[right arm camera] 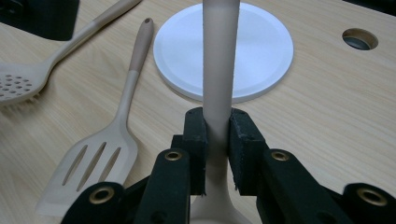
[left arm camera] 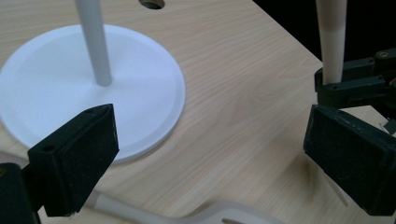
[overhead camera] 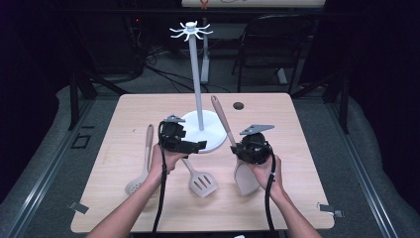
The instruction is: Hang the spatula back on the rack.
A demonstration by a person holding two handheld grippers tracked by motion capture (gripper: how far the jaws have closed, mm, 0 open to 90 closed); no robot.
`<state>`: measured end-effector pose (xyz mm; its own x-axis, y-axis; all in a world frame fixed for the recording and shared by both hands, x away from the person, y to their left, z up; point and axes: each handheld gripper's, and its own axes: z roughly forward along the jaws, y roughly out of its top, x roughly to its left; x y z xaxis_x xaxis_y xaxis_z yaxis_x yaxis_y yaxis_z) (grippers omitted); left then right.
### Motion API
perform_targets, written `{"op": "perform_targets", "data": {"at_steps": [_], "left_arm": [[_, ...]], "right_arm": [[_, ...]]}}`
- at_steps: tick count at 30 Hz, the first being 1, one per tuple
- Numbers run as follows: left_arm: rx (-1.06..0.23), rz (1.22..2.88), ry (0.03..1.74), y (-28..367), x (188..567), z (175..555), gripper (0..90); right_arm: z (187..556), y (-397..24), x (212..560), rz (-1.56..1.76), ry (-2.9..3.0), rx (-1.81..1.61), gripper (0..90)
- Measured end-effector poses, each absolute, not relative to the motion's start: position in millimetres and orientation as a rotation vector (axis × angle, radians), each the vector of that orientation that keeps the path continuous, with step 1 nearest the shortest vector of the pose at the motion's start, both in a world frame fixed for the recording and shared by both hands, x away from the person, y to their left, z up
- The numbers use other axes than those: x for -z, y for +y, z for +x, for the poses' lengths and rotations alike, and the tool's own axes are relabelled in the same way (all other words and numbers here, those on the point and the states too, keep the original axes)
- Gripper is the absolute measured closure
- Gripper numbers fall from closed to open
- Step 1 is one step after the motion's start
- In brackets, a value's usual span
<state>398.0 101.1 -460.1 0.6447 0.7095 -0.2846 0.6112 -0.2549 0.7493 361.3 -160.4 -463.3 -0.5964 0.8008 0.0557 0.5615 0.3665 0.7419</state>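
My right gripper [overhead camera: 238, 148] [right arm camera: 218, 135] is shut on the tan handle of a solid beige spatula [overhead camera: 246, 179] [right arm camera: 218, 60]. The handle slants up toward the white rack; its head rests by the table under my hand. My left gripper [overhead camera: 194, 142] [left arm camera: 210, 154] is open and holds nothing, hovering beside the rack's round white base [overhead camera: 213, 124] [left arm camera: 140, 93] [right arm camera: 261, 46]. Its pads [left arm camera: 77, 156] stand wide apart. The white pole [overhead camera: 197, 79] [left arm camera: 93, 42] rises to a ring of hooks [overhead camera: 190, 30]. In the left gripper view, the right gripper [left arm camera: 359, 84] grips the handle [left arm camera: 332, 37] at the far right.
A slotted spatula [overhead camera: 202, 182] [right arm camera: 93, 168] lies between my hands, its handle under the left gripper [left arm camera: 210, 212]. A perforated spoon [overhead camera: 136, 184] [right arm camera: 18, 86] lies at the left. A cable hole [overhead camera: 238, 105] [right arm camera: 358, 39] [left arm camera: 152, 3] sits behind the base. A chair [overhead camera: 270, 34] stands beyond the table.
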Motion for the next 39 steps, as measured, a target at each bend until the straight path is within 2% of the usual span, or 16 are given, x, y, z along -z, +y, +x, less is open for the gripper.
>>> {"op": "perform_targets", "data": {"at_steps": [8,11,17,18,20,21,24,25,26,28,29,30,37,39], "left_arm": [[-0.097,1.93,0.955,76.4,454.6,397.1,10.5],[-0.063,1.901,0.884,68.0,454.4,397.8,27.6],[-0.005,1.864,0.849,57.2,459.7,400.6,38.1],[0.001,1.861,0.84,55.6,460.4,400.8,43.6],[0.01,1.864,0.827,51.1,461.1,400.5,46.3],[0.014,1.863,0.82,49.4,461.6,400.6,53.2],[0.025,1.855,0.818,44.7,463.6,401.7,60.7],[0.03,1.852,0.824,43.6,464.6,402.2,60.7],[0.041,1.839,0.835,41.7,466.6,402.8,67.9],[0.048,1.83,0.837,41.3,467.3,402.7,71.0],[0.072,1.814,0.837,41.9,467.7,402.9,71.0],[0.148,1.777,0.832,43.7,467.1,403.8,75.7],[0.105,1.791,0.776,43.1,452.8,397.8,77.6],[0.098,1.787,0.773,43.9,451.9,398.3,77.6]], "right_arm": [[358.6,-152.7,466.1,1.183,2.326,-1.062,78.6],[356.8,-150.2,465.6,1.161,2.33,-1.054,78.6],[356.6,-149.6,466.6,1.157,2.325,-1.055,78.5],[356.0,-148.8,466.9,1.155,2.324,-1.048,78.5],[355.7,-148.2,467.0,1.157,2.324,-1.045,78.5],[355.4,-147.0,467.7,1.147,2.324,-1.047,78.5],[355.4,-145.9,468.4,1.138,2.325,-1.035,78.5],[355.2,-145.7,468.6,1.136,2.326,-1.019,78.5],[354.8,-144.8,470.1,1.137,2.322,-1.016,78.5],[353.8,-144.1,470.0,1.139,2.32,-1.006,78.4],[353.8,-144.1,470.0,1.139,2.32,-1.006,78.4],[353.2,-144.6,469.3,1.136,2.315,-1.017,78.4],[347.1,-147.2,462.8,1.098,2.272,-1.071,77.4],[346.7,-147.3,463.4,1.104,2.276,-1.074,71.1]]}}
